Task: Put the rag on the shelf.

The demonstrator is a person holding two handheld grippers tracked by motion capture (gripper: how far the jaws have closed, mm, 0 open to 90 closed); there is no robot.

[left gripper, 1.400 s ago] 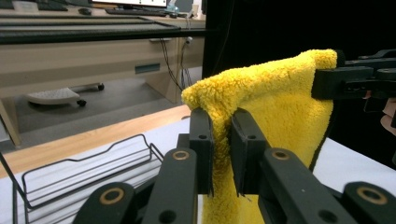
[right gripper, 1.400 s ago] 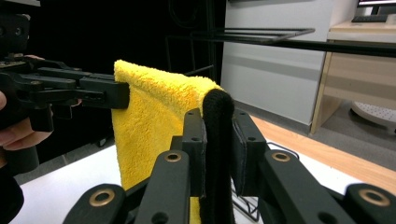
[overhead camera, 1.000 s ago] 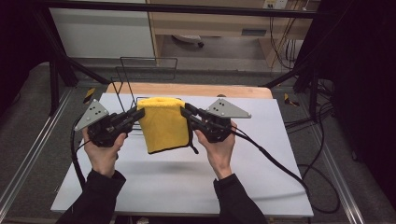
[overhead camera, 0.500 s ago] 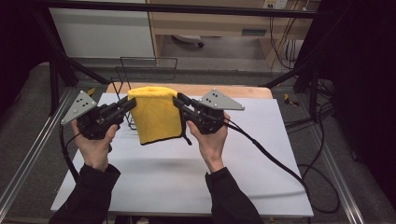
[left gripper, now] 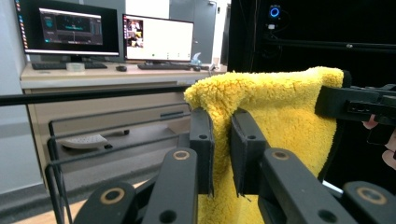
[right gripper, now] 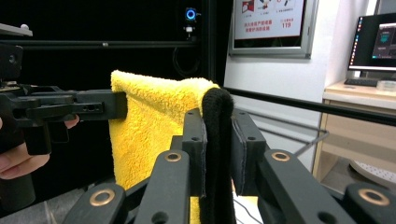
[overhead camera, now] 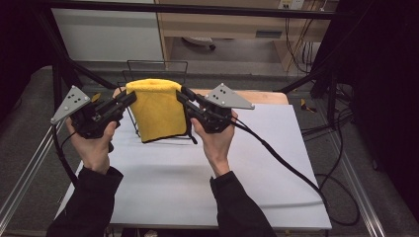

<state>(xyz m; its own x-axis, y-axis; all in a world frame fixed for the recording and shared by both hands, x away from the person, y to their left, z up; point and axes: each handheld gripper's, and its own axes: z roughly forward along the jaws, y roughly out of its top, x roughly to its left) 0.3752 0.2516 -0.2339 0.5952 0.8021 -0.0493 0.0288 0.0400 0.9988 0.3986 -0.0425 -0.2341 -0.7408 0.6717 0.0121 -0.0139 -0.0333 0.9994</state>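
Note:
A folded yellow fleece towel (overhead camera: 157,109) with a black hem hangs in the air above the white table (overhead camera: 197,177), stretched between both grippers. My left gripper (overhead camera: 129,98) is shut on its upper left corner, and in the left gripper view the pile (left gripper: 271,107) bulges between the jaws. On the upper right corner my right gripper (overhead camera: 182,94) is shut, with the black edge (right gripper: 217,140) squeezed between its jaws. The towel's lower edge hangs just above the table. Behind the towel stands a black wire rack (overhead camera: 158,69).
The wire rack's base sits on the table's far left, near a wooden strip (overhead camera: 257,96) along the back edge. A black cable (overhead camera: 286,163) trails from the right gripper across the table to the right. Dark frame posts flank the table.
Both grippers have lifted the towel and carried it left and toward the back, closer to the wire rack. The towel now hangs higher off the table.

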